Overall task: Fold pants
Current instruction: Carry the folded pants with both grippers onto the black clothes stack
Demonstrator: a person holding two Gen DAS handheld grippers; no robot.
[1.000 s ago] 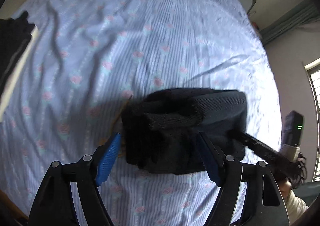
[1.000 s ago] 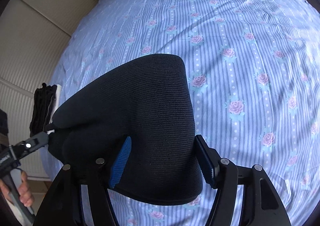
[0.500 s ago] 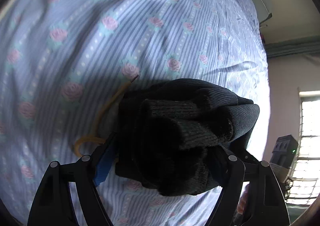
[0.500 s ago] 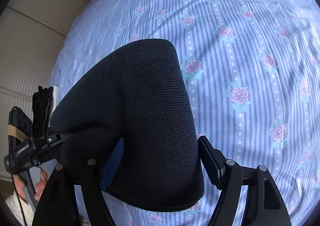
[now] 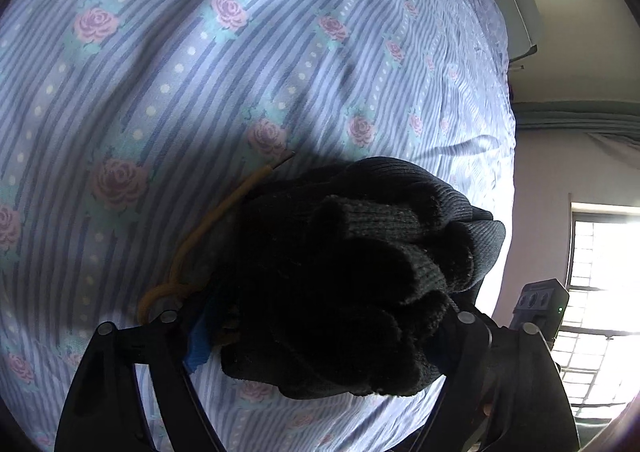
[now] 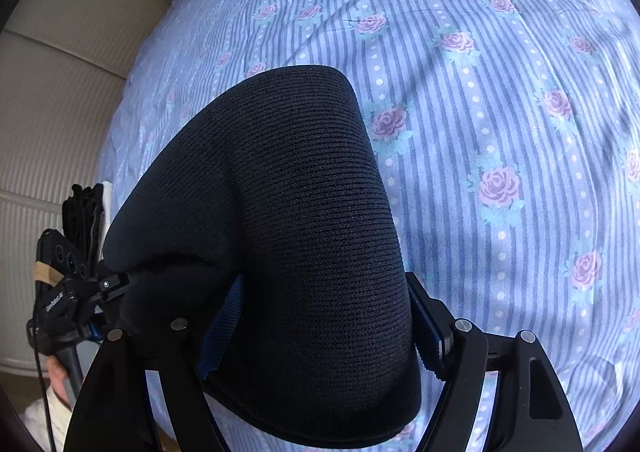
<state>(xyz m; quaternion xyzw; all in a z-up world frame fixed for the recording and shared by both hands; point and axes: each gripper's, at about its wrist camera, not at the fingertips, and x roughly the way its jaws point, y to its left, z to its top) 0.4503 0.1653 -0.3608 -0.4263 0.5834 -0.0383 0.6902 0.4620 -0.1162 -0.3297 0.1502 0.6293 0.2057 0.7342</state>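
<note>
Black knit pants (image 5: 352,284), bunched thick, fill the near view, pinched between both the left gripper (image 5: 320,336) and the right gripper (image 6: 324,328) above the bed. A yellow cord (image 5: 208,236) lies just left of them on the blue rose-striped sheet (image 6: 500,112). Farther left a dark folded stack (image 6: 82,212) sits at the bed's edge, and a bright window (image 5: 604,292) shows at far right.

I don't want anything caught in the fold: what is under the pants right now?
In the left wrist view, a yellow cord runs out from under the pants onto the bedsheet. How far it continues beneath is hidden by the bundle.
</note>
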